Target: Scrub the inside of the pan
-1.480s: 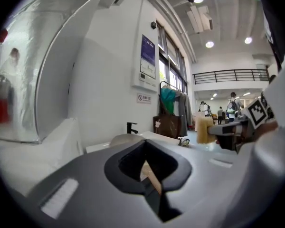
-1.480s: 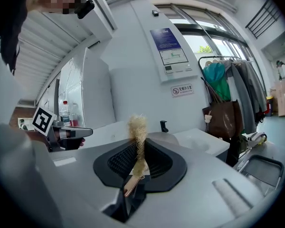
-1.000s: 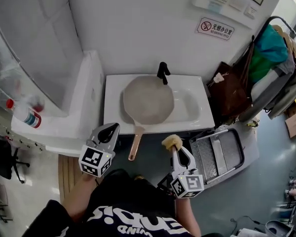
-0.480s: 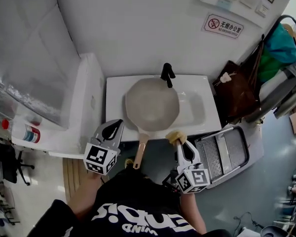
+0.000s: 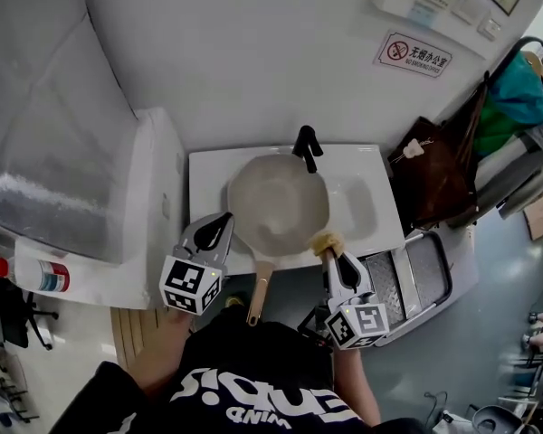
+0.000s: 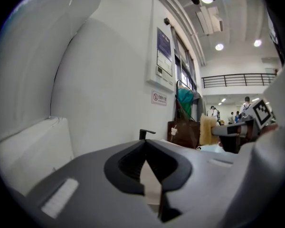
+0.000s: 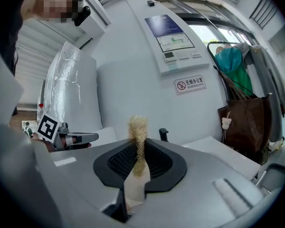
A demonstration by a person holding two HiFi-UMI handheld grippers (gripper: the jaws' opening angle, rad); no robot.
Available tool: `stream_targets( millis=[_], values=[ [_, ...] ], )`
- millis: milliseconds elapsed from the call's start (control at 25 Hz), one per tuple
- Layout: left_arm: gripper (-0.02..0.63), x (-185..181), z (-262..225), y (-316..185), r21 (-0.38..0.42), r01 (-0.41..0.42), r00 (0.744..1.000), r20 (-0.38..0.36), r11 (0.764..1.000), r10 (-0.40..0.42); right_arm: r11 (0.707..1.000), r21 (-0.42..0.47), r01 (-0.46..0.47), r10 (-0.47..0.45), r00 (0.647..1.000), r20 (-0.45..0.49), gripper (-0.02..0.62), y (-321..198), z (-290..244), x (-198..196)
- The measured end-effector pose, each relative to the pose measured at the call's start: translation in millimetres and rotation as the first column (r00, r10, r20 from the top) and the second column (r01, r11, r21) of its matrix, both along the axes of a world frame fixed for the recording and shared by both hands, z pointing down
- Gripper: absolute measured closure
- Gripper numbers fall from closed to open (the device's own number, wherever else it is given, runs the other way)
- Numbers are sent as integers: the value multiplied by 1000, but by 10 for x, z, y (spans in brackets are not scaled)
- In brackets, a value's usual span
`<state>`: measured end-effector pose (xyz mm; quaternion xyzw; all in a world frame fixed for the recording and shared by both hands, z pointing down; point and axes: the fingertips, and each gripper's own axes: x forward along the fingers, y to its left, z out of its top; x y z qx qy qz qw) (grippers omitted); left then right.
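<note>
A pale grey pan (image 5: 278, 204) lies in the white sink (image 5: 206, 174), its copper handle (image 5: 258, 297) sticking out over the front edge towards me. A black faucet (image 5: 306, 146) stands behind it. My left gripper (image 5: 223, 218) is shut and empty, at the sink's front edge just left of the handle. In the left gripper view its jaws (image 6: 145, 145) meet with nothing between them. My right gripper (image 5: 328, 254) is shut on a yellow fibrous scrubber (image 5: 326, 241), right of the handle at the sink's front edge. The scrubber (image 7: 138, 137) stands up between the closed jaws.
A white cabinet (image 5: 140, 206) flanks the sink on the left, with a bottle (image 5: 34, 276) on its near end. Right of the sink hang a brown bag (image 5: 432, 181) and other bags. A grey folded step stool (image 5: 407, 283) lies on the floor below.
Both grippers have moved forward to the sink's front edge, the left beside the pan handle, the right with the scrubber still in it. The view has shifted closer too.
</note>
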<state>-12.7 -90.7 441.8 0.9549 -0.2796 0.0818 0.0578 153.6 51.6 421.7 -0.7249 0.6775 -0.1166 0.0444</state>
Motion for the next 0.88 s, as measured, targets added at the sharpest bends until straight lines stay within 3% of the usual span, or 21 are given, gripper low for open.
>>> stream_targets(
  millis=[360,640,880],
  values=[
    [612,9,50,-39,-29,38,999,-10,999,-39,1000,-13,23,-23,1000,-14,545,-242,-15,109],
    [612,-15,-38,-146,-8,140,990,-19,990,-140,994,-16,111,-112,994,-20,545,-556,-85,236],
    [612,-37,6,-243,-4,193,981,20,981,-193,981,-16,194,-194,981,-24,545,-820,-43,223]
  ],
)
